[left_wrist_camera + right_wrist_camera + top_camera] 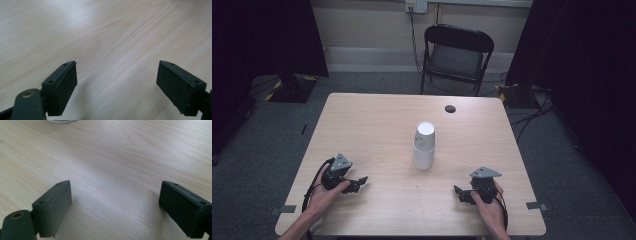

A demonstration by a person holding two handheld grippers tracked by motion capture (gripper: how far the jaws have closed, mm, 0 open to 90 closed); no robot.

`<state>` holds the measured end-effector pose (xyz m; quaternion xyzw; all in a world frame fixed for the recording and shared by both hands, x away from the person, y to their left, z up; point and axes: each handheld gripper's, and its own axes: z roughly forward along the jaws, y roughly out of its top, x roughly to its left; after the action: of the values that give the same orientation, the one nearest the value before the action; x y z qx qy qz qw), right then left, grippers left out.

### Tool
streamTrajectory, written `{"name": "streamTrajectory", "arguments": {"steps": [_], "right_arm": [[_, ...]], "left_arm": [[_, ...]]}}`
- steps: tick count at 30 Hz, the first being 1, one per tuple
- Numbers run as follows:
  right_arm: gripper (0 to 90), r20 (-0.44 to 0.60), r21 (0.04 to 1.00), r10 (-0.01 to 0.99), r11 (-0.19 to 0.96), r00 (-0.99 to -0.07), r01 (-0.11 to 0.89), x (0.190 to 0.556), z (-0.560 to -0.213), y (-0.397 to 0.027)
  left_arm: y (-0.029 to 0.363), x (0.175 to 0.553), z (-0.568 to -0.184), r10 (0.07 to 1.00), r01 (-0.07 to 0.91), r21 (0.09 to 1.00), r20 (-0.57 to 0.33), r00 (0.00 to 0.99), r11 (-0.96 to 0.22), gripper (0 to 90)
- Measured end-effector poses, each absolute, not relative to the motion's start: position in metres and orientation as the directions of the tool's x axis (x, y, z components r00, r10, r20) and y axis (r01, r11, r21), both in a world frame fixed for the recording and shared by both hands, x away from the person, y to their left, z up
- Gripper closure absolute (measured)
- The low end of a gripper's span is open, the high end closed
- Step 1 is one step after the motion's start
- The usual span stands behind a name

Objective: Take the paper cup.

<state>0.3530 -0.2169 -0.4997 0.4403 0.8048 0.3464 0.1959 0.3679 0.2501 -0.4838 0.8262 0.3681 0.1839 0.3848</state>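
Two white paper cups (424, 145) stand near the middle of the pale wood-grain desk (377, 125), the upper one nested in the lower and leaning a little to one side, so the stack looks loosely seated, not pushed home. Nothing touches them.

The left tool (355, 184) rests low over the near left part of the desk, held in a hand (323, 194), its black jaws spread wide with only bare wood between them, as the left gripper view (116, 82) makes plain. The right tool (460, 194) sits the same way at the near right, its jaws also standing apart and empty (115, 205); a sliver of the white cup base (61, 121) shows at the top edge of that view, well ahead of the jaws. Both tools point inward, roughly toward the stack, and both are well apart from it.

Judging from this, the work on the cups has not begun: no grasp, no contact. Everything is left to do, starting with a reach toward the stack. A black folding chair (457, 55) stands beyond the far edge.
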Motion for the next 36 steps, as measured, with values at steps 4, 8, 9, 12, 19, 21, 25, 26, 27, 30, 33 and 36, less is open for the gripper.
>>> {"name": "streamTrajectory", "arguments": {"steps": [4, 8, 9, 12, 19, 21, 25, 26, 27, 30, 33, 36], "right_arm": [[10.8, -0.011, 0.73, 0.845, 0.372, -0.535, 0.573, 0.353, -0.5, -0.217], [10.8, -0.01, 0.73, 0.845, 0.372, -0.535, 0.573, 0.353, -0.5, -0.217], [10.8, -0.011, 0.73, 0.845, 0.372, -0.535, 0.573, 0.353, -0.5, -0.217], [10.7, -0.009, 0.73, 0.843, 0.373, -0.538, 0.572, 0.353, -0.5, -0.217], [10.7, -0.01, 0.73, 0.841, 0.376, -0.541, 0.571, 0.354, -0.5, -0.217], [10.7, -0.01, 0.73, 0.841, 0.376, -0.541, 0.571, 0.354, -0.5, -0.217], [10.8, -0.009, 0.73, 0.841, 0.376, -0.541, 0.571, 0.354, -0.5, -0.217], [10.7, -0.01, 0.73, 0.841, 0.376, -0.541, 0.571, 0.354, -0.5, -0.217], [10.7, -0.01, 0.73, 0.841, 0.376, -0.541, 0.571, 0.354, -0.5, -0.217], [10.7, -0.01, 0.73, 0.841, 0.376, -0.541, 0.571, 0.354, -0.5, -0.217], [10.7, -0.01, 0.73, 0.841, 0.376, -0.541, 0.571, 0.354, -0.5, -0.217], [10.7, -0.01, 0.73, 0.841, 0.376, -0.541, 0.571, 0.354, -0.5, -0.217]], "left_arm": [[0.244, 0.363, -0.478, 0.725, 0.449, 0.77, 0.025, 0.689, -0.453, 17.7], [0.243, 0.359, -0.475, 0.713, 0.455, 0.77, -0.001, 0.702, -0.446, 19.0], [0.242, 0.358, -0.474, 0.716, 0.469, 0.765, -0.014, 0.698, -0.442, 19.1], [0.241, 0.357, -0.471, 0.711, 0.493, 0.762, -0.061, 0.701, -0.42, 20.0], [0.229, 0.355, -0.46, 0.675, 0.439, 0.794, -0.05, 0.736, -0.42, 24.5], [0.223, 0.355, -0.457, 0.661, 0.425, 0.8, -0.048, 0.749, -0.424, 24.5], [0.211, 0.355, -0.448, 0.635, 0.375, 0.824, -0.024, 0.772, -0.425, 24.5], [0.209, 0.355, -0.447, 0.631, 0.365, 0.829, -0.018, 0.775, -0.424, 24.5], [0.209, 0.355, -0.447, 0.631, 0.365, 0.829, -0.018, 0.775, -0.424, 24.6], [0.196, 0.359, -0.441, 0.613, 0.355, 0.844, -0.041, 0.789, -0.401, 25.0], [0.183, 0.363, -0.436, 0.603, 0.34, 0.865, -0.055, 0.796, -0.37, 26.1], [0.171, 0.365, -0.43, 0.588, 0.319, 0.872, -0.045, 0.807, -0.372, 26.1]]}}
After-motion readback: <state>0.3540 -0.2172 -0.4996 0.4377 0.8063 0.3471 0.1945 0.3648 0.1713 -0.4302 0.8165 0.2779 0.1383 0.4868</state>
